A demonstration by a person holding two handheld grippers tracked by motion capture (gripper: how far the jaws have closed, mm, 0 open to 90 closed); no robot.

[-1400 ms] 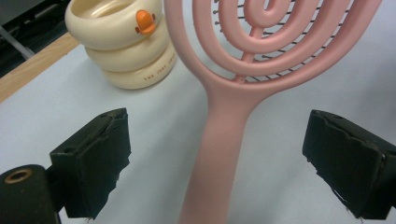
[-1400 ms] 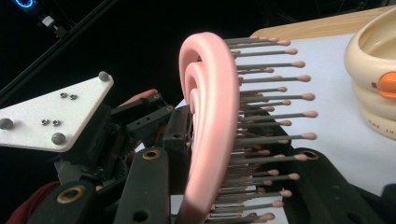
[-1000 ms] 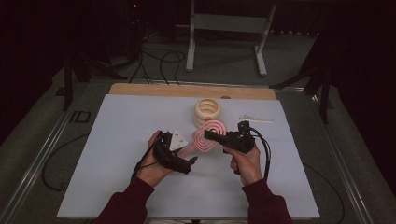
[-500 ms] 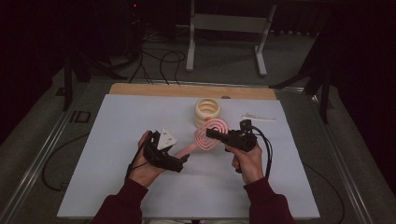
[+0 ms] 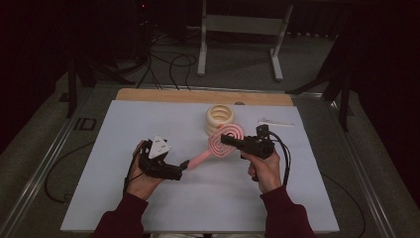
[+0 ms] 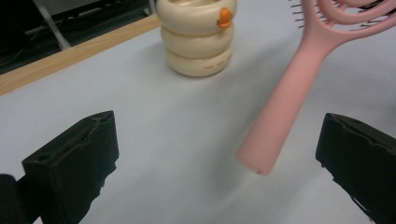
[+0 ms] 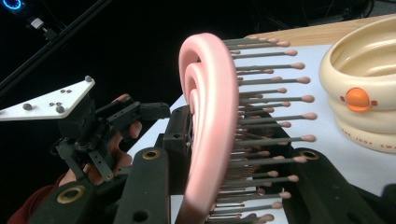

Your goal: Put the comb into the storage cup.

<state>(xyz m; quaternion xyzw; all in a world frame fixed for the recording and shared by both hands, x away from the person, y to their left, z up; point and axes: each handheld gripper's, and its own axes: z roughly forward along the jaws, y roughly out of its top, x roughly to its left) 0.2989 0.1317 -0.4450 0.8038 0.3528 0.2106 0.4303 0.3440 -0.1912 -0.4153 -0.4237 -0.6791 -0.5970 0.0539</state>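
A pink hairbrush (image 5: 225, 140) with a spiral head is held above the white mat, handle slanting down to the left. My right gripper (image 5: 226, 139) is shut on the brush head (image 7: 210, 116), bristles pointing right between the jaws (image 7: 233, 186). My left gripper (image 5: 184, 165) stands open at the handle's end. The handle tip (image 6: 261, 156) hangs between its wide jaws (image 6: 215, 163) and touches neither. A cream ringed holder (image 5: 220, 117) with an orange dot (image 6: 225, 17) stands just behind the brush.
The white mat (image 5: 148, 119) covers the table, with a wooden strip (image 5: 163, 95) along its far edge. A small white object (image 5: 275, 122) lies at the back right. A metal stand (image 5: 242, 29) and cables sit on the floor beyond.
My left gripper has moved to the left, so its jaws now sit at the handle's end. The right gripper and the brush have stayed put.
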